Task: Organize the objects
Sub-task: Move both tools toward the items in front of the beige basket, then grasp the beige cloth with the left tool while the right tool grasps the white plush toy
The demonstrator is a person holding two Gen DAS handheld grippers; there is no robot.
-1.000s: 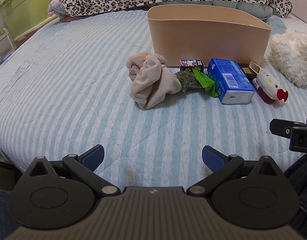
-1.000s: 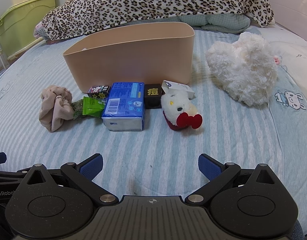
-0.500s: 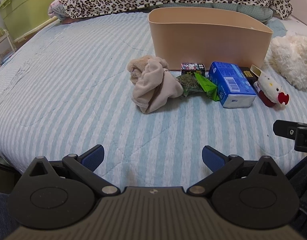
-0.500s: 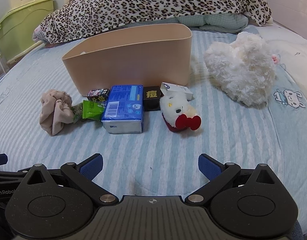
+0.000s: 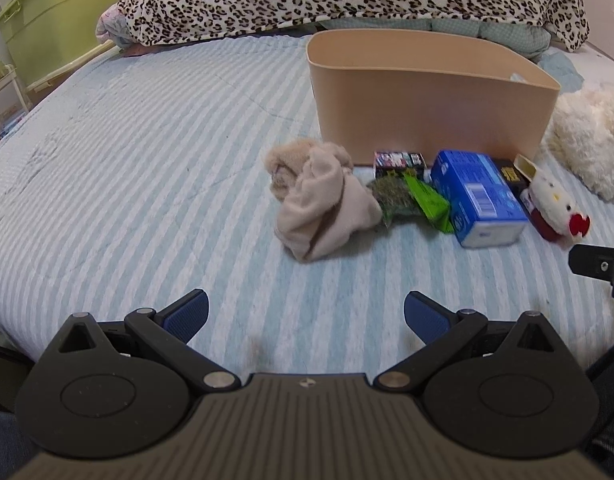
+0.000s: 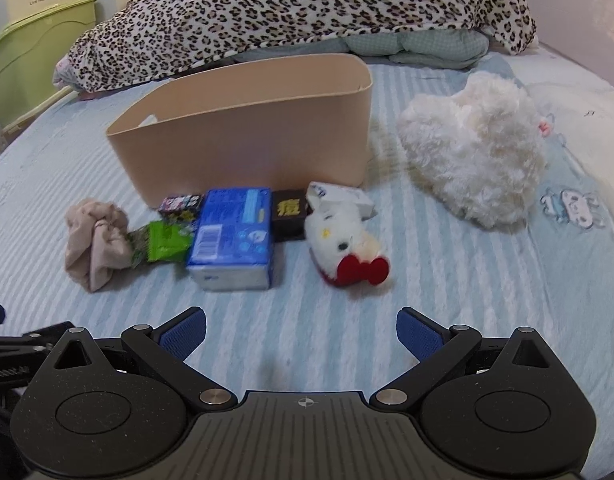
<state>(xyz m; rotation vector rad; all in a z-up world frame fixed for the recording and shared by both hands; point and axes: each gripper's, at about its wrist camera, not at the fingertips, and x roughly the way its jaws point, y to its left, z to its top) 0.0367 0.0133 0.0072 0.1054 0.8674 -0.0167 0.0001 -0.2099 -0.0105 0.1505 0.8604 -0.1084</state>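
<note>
While both the left gripper (image 5: 306, 312) and right gripper (image 6: 301, 329) gape wide, empty, above the bed (image 5: 147, 152), the cloth (image 5: 321, 200), blue box (image 6: 233, 236) and plush (image 6: 347, 244) lie at twelve o'clock before the bin (image 6: 243, 140).

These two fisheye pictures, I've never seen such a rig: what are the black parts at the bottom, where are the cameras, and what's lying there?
Each camera sits on a hand-held gripper, looking forward along its blue-tipped fingers. The left gripper and right gripper are both open and hold nothing. Ahead, on a striped bed, stands a beige bin. Before it lie a crumpled cloth, a green packet, a blue box, a small black box and a white plush toy.
</note>
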